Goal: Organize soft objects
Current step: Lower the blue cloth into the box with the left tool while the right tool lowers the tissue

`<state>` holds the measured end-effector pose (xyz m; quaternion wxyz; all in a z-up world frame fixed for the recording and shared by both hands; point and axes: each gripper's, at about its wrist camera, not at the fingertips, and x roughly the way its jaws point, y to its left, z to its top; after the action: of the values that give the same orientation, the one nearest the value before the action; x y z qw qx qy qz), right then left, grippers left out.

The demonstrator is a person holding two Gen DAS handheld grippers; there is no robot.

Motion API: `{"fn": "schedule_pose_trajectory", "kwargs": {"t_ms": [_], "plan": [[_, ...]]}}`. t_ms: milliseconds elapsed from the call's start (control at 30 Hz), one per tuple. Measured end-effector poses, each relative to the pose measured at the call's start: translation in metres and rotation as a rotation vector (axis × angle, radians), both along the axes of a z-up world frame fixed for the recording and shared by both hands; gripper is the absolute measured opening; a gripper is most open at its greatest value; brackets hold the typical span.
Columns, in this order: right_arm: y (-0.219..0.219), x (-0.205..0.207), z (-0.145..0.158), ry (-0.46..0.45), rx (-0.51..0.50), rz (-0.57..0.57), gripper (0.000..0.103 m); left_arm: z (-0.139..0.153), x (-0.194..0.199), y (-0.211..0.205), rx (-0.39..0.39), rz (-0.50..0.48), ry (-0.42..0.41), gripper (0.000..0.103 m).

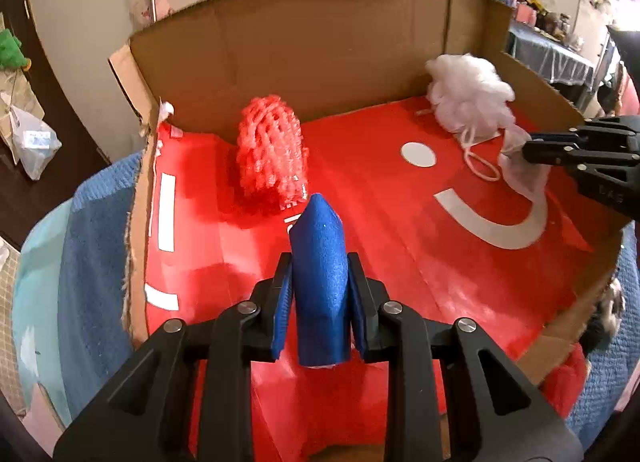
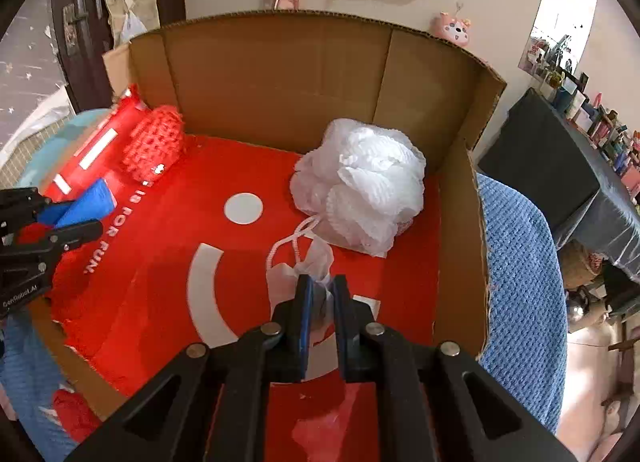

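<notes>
**Two soft things held over the red-lined box**

The left hand-held gripper (image 1: 318,294) is clenched on a blue folded cloth (image 1: 320,262). The cloth stands upright between the pads, squeezed at its lower half, so its free top rises past the fingertips. It hangs above the red printed floor of the cardboard box (image 1: 320,42), just in front of the red mesh sponge (image 1: 270,158) that stands near the back wall on the left side. I judge the cloth is meant to go beside that sponge, so that the coloured items stay together on one side.

The right hand-held gripper (image 2: 320,302) is closed on a thin tail of white netting (image 2: 318,262) that belongs to the white bath pouf (image 2: 360,190). The main body of the pouf rests on the box floor in the back right corner, near the two walls. Its white cord loop (image 2: 288,246) lies on the red floor between the pouf and the gripper. Holding only the loose tail is probably the easier way to take it, because the ball itself is too wide and too soft for the jaws.

The box sits on a blue knitted blanket (image 2: 520,262). Both grippers point downward into the box and are well apart from each other, so they should not collide.
</notes>
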<state>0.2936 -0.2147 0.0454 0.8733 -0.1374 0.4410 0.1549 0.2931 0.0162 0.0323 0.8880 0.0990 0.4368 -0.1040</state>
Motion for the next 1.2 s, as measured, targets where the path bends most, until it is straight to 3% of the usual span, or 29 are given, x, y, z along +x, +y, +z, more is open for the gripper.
{"fn": "schedule_pose_trajectory", "kwargs": {"t_ms": [500, 1200], "plan": [[-0.002, 0.020, -0.012, 0.074, -0.031, -0.046, 0.012, -0.017, 0.026, 0.001, 0.010, 0.027, 0.065, 0.024], [0.001, 0.023, -0.016, 0.079, -0.057, -0.047, 0.016, -0.020, 0.033, 0.003, -0.002, 0.036, 0.079, 0.025]]}}
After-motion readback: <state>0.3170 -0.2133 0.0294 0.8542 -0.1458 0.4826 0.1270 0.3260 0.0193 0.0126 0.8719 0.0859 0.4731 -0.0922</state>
